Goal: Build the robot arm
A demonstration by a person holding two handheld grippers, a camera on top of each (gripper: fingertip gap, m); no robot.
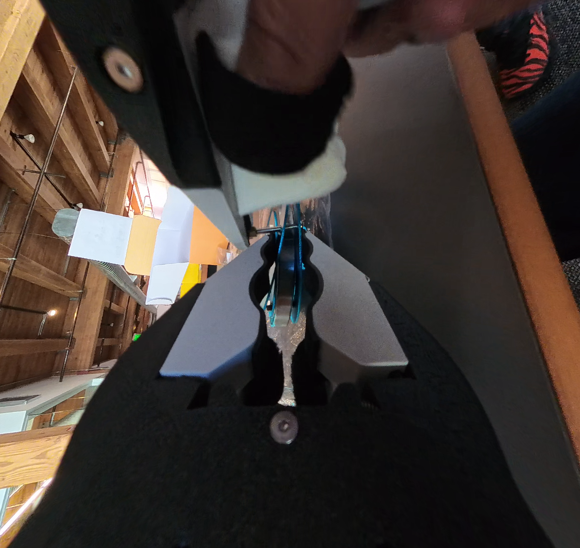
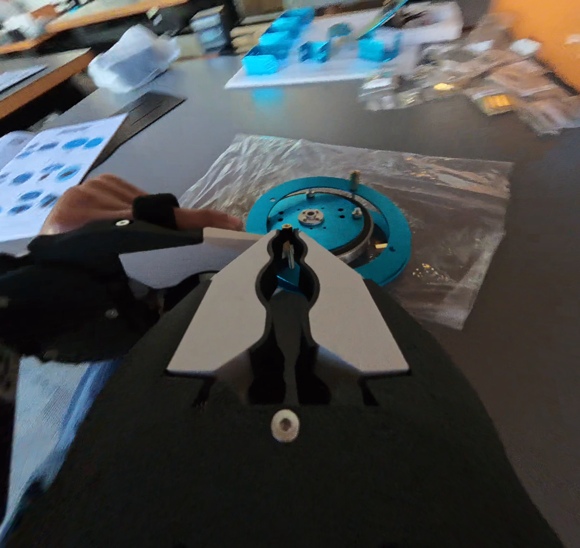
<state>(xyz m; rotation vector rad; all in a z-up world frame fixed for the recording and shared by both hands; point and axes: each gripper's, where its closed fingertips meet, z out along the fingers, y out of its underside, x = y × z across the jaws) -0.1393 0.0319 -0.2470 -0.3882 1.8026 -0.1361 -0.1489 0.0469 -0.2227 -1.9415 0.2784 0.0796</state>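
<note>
The left gripper (image 1: pixel 286 244) has its fingers clamped narrow on the edge of the blue ring assembly (image 2: pixel 328 228), steadying it on a plastic bag (image 2: pixel 439 219) at the tabletop (image 2: pixel 314 112) centre. The right gripper (image 2: pixel 287 234) pinches a small brass standoff (image 2: pixel 287 247) over the rim at six o'clock. Blue parts (image 2: pixel 282 46) lie at twelve, a printed sheet (image 2: pixel 47 169) at nine.

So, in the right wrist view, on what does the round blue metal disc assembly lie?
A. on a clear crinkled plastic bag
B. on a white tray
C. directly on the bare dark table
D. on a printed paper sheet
A: the round blue metal disc assembly lies on a clear crinkled plastic bag that is spread flat on the dark table.
</note>
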